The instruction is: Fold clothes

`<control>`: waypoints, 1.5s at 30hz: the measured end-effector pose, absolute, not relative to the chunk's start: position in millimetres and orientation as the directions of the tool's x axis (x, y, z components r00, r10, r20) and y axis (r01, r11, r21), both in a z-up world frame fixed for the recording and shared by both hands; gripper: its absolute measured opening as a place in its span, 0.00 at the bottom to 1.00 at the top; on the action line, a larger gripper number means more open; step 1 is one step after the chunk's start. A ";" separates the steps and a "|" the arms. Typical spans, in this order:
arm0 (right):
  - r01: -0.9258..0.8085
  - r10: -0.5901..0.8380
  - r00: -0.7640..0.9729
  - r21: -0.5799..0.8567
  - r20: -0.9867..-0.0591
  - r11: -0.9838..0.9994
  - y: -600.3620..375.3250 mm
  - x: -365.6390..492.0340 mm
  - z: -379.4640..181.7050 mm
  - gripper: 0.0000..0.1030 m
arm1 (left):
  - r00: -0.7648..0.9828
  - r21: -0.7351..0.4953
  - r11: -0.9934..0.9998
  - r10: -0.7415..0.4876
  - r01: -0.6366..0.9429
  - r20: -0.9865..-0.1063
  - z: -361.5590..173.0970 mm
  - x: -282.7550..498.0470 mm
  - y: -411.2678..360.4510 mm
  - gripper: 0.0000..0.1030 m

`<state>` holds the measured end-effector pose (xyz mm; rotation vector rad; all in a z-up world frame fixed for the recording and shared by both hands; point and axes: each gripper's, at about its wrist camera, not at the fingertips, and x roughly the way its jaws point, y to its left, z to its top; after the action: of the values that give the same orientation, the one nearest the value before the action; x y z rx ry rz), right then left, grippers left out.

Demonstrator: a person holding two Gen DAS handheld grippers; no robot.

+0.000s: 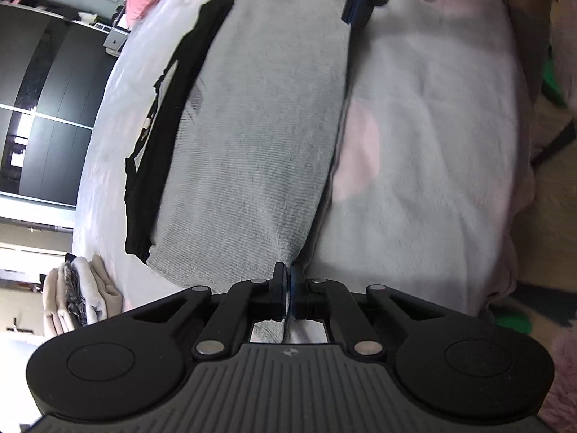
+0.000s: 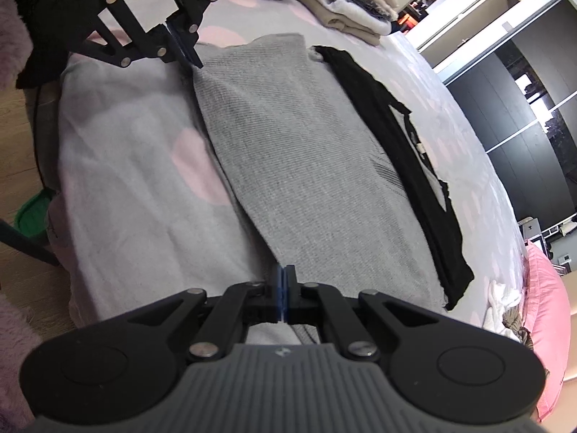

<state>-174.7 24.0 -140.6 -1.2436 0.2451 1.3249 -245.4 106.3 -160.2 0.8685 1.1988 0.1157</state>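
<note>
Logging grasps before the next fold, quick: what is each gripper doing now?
Left gripper: shut on the grey knitted garment, at its edge.
Right gripper: shut on the same garment's edge.

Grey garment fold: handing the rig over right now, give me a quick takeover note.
Left gripper: jaws shut on one end of the grey garment's near edge.
Right gripper: jaws shut on the other end of that edge.
The garment lies lengthwise on the bedspread, partly covering a black garment.
Done: folded stack at the bed's end.
Left: finish this fold, then the black garment.
</note>
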 end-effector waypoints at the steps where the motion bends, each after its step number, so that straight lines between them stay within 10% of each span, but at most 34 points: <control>1: -0.812 0.578 0.317 -0.530 -0.752 -0.246 24.1 -175.3 -142.3 0.01 | 0.389 0.635 0.685 0.509 0.358 -0.768 -162.9 -244.4 107.8 0.00; 8: -0.806 0.553 0.321 -0.529 -0.769 -0.267 26.3 -177.4 -154.5 0.01 | 0.384 0.645 0.666 0.521 0.375 -0.762 -172.9 -244.6 110.0 0.01; 15: -0.713 0.594 0.402 -0.645 -0.697 -0.275 6.1 -178.7 -157.9 0.26 | 0.427 0.693 0.607 0.547 0.390 -0.720 -170.6 -255.3 103.1 0.37; 45: -0.229 0.558 0.685 -0.865 -0.469 -0.446 -26.6 -158.4 -220.2 0.18 | 0.405 0.785 0.395 0.694 0.477 -0.595 -215.4 -241.8 112.7 0.36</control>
<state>-158.4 -26.6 -220.2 -1.8255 -0.2603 0.9174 -241.8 112.7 -215.4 1.2406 1.2302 0.1942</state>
